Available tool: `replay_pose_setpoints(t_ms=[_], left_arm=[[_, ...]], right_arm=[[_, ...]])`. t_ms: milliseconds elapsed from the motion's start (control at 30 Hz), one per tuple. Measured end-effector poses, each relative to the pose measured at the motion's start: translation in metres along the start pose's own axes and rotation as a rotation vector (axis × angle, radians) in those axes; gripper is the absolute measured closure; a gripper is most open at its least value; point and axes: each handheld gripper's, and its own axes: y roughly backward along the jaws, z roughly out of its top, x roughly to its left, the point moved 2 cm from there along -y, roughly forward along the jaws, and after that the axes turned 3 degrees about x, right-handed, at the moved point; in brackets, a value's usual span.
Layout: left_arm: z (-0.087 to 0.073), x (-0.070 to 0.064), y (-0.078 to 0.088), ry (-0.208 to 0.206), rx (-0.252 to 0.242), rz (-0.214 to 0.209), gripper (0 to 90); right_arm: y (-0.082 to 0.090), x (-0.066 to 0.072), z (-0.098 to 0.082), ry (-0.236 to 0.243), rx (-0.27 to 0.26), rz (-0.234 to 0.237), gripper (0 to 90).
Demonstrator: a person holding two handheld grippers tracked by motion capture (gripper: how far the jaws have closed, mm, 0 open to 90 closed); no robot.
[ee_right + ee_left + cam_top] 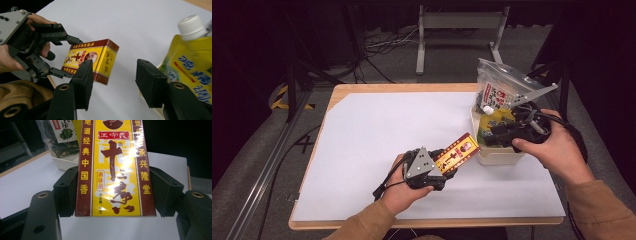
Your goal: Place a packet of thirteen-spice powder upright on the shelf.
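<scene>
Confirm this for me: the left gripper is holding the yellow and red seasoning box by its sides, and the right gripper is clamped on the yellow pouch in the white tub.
Not quite. The right gripper is not clamped on the yellow pouch: the right gripper view shows its jaws open, the pouch beside them. The left gripper does hold the seasoning box by its sides, and the pouch is in the white tub.

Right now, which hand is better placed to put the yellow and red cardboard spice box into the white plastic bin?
Left. The left gripper is clamped on the yellow and red spice box, which points toward the white bin. The right gripper is open with nothing between its jaws.
</scene>
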Motion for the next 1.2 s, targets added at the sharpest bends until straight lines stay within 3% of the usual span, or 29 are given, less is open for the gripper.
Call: replay_pose_setpoints(t_ms=[100,367,500,533,567,967,1200], left_arm=[[0.001,0.000,0.002,-0.002,-0.011,0.017,32.2],[0.003,0.000,0.006,-0.016,-0.030,0.029,32.1],[0.003,-0.001,0.006,-0.025,-0.030,0.035,32.1],[0.003,-0.002,0.006,-0.026,-0.037,0.038,32.1],[0.003,-0.002,0.006,-0.028,-0.037,0.035,32.1],[0.003,-0.005,0.005,-0.056,-0.041,0.053,32.1],[0.001,-0.004,0.003,-0.072,-0.025,0.061,32.0]], right_arm=[[-0.006,0.002,0.003,-0.019,0.014,0.014,48.5],[-0.022,0.003,0.011,-0.133,0.046,0.081,48.5],[-0.026,0.003,0.012,-0.148,0.058,0.095,47.9],[-0.029,0.002,0.012,-0.169,0.066,0.132,47.5],[-0.031,0.002,0.012,-0.175,0.069,0.138,47.5],[-0.046,0.001,0.011,-0.208,0.114,0.187,53.2],[-0.048,-0.001,0.011,-0.195,0.114,0.207,58.7]])
